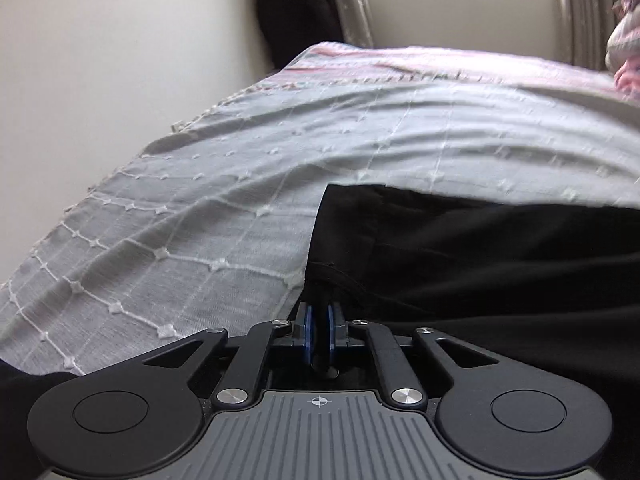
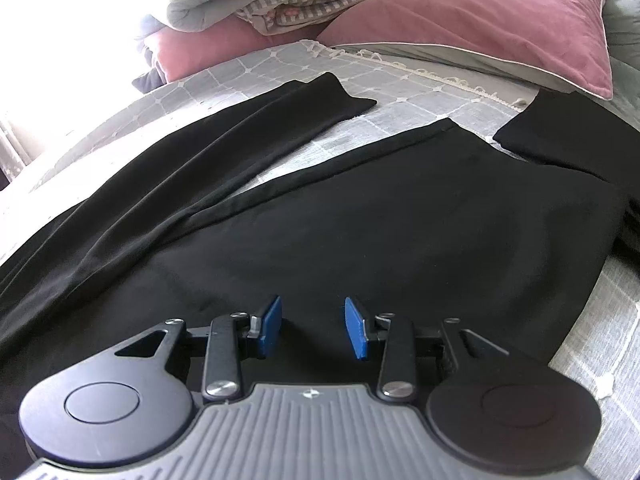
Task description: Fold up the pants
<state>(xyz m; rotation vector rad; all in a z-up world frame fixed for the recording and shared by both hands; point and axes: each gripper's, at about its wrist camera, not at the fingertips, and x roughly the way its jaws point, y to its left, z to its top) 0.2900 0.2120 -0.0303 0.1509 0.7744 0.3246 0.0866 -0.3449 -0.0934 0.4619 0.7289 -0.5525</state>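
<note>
Two hand-held grippers: our left hand-held gripper (image 1: pixel 319 330) pinched the black pants (image 2: pixel 320 220) at an edge on the bed (image 1: pixel 180 208); our right hand-held gripper (image 2: pixel 313 328) hovered wide, legs running lengthwise ahead toward the pillow (image 2: pixel 480 20).

No readable writing in either view.

No words, brand names or numbers show on anything. The only marks are small white symbols: a crosshair, a circle crossed by a vertical and a horizontal line, sits at the top middle of the ribbed grey plate (image 1: pixel 320 436) of the left gripper (image 1: pixel 319 334), and a similar small round mark, too small to make out fully, sits at the same spot on the ribbed grey plate (image 2: pixel 310 432) of the right gripper (image 2: pixel 313 328).
</note>
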